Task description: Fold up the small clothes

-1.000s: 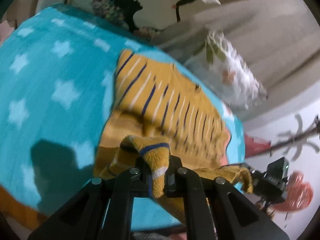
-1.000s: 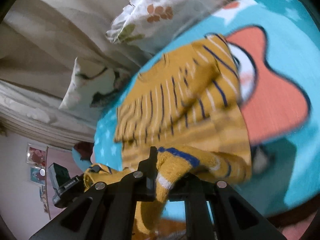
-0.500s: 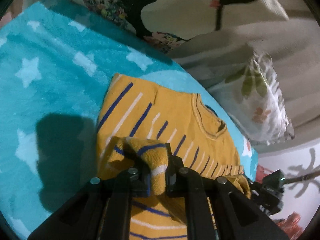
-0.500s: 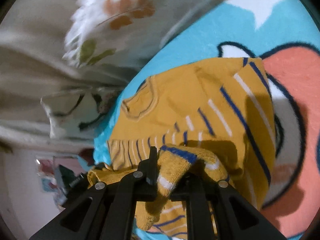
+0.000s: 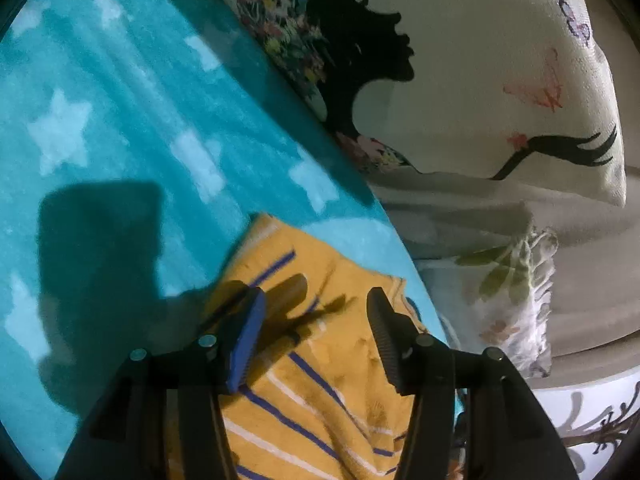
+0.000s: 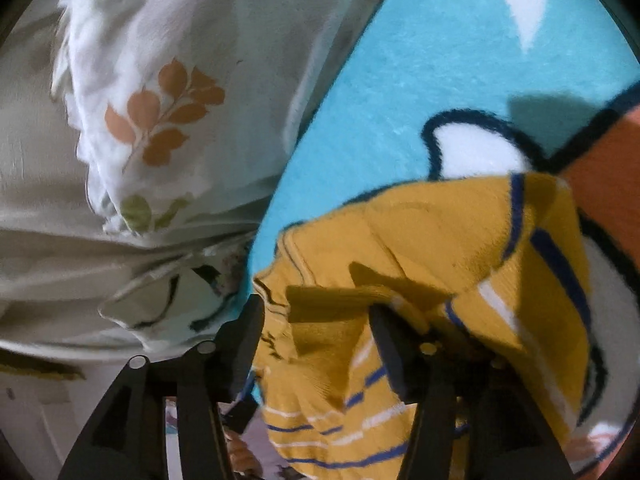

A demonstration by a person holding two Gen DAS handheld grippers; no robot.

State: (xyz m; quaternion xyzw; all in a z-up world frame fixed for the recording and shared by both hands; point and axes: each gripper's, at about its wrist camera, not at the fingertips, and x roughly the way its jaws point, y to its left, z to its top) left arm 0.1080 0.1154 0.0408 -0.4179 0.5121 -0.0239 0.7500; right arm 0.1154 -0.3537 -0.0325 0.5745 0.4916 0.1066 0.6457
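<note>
Mustard-yellow knitted fabric, striped in navy and white, made up the small sweater [image 5: 320,364] that lay on a turquoise fleece blanket with white stars [image 5: 100,128]. The left gripper [image 5: 316,334] hung just above the garment with its two black fingers spread wide apart, nothing between them; the blue pad on one finger [image 5: 248,344] faced inward, and the fingers' shadows fell across the knit. The right gripper [image 6: 316,336] was likewise spread, its fingers standing to either side of a rumpled fold of the sweater [image 6: 440,280] near the ribbed neckline; whether the fingers touched the cloth could not be told. In the right wrist view the sweater overlapped an orange and white cartoon figure outlined in black [image 6: 600,168] printed on the blanket. Beyond the blanket's edge rested a cream cushion printed with a black silhouette and flowers [image 5: 460,80] and a white pillow with orange and green leaves [image 6: 160,112].
</note>
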